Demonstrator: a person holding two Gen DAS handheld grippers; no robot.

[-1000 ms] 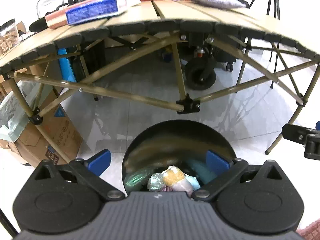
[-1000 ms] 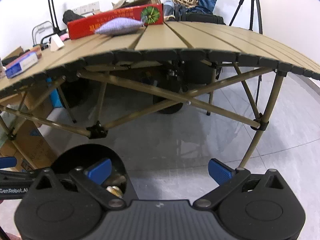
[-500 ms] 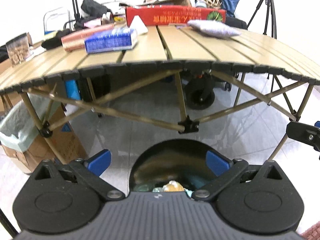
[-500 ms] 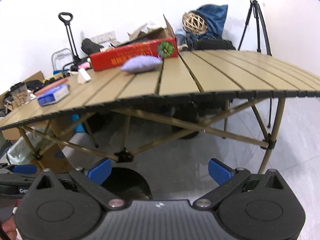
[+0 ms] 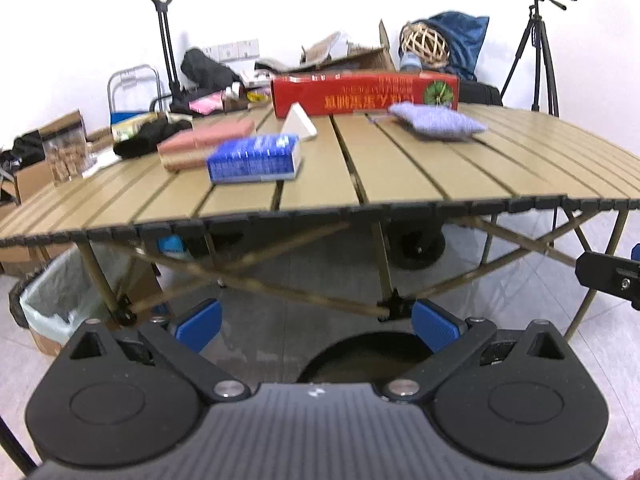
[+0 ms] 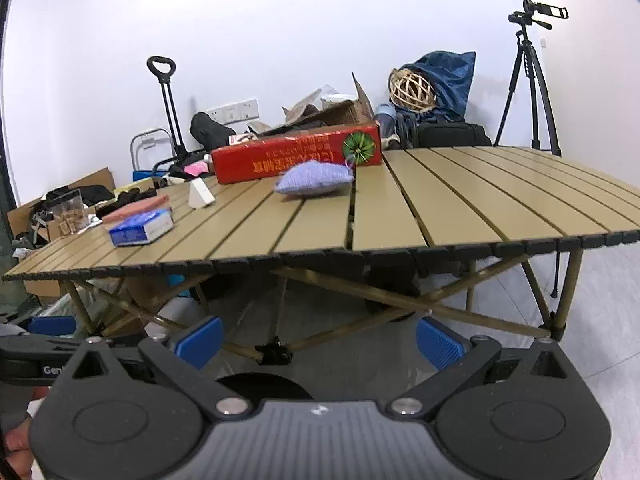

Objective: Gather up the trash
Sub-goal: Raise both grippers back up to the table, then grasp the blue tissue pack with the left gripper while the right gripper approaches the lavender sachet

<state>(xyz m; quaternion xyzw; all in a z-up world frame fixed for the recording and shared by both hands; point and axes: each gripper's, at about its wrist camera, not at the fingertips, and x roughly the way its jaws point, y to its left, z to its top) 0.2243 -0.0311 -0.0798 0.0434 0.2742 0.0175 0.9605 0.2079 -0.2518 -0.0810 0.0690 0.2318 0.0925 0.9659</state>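
A: How many things on the worktop ahead of the left gripper?
B: One blue box, one red box, one purple pouch. Jaws spread, empty; the bin just below.
A: And the right gripper?
B: Spread, empty. Only the left view shows the lined carton.
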